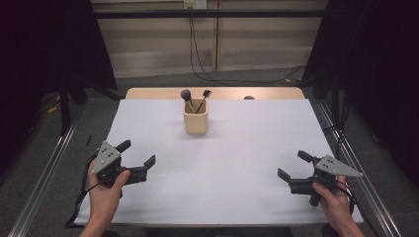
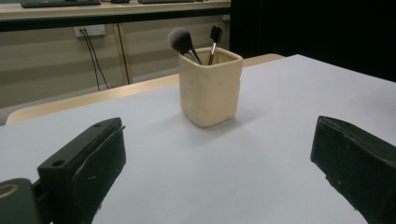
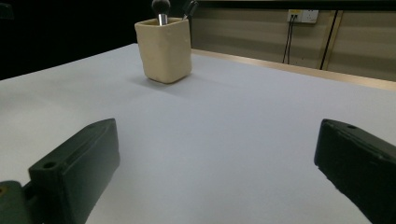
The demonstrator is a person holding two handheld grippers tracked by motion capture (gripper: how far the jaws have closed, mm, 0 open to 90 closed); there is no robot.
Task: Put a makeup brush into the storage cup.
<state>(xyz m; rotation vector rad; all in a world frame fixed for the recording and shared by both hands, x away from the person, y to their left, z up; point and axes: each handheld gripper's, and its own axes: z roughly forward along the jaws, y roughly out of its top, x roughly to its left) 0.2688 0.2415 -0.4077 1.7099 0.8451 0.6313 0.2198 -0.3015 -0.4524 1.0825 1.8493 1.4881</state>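
high view: beige cup point(image 1: 195, 123) with two upright brushes point(image 1: 188, 98) stands ahead, slightly nearer the left gripper point(image 1: 136, 153) than the right gripper point(image 1: 293, 165), both spread wide and empty.

Legible text: none that you can read. Cream holder point(image 2: 210, 87), ahead of your tongs between both pairs of jaws: plain walls, no label, brand or number. Brush handles point(image 2: 212, 44) in it: too small to show print. Grey plate point(image 1: 106, 157) on your left gripper: holes, no lettering visible. Wall socket point(image 2: 89, 31) beyond table: no marking readable.
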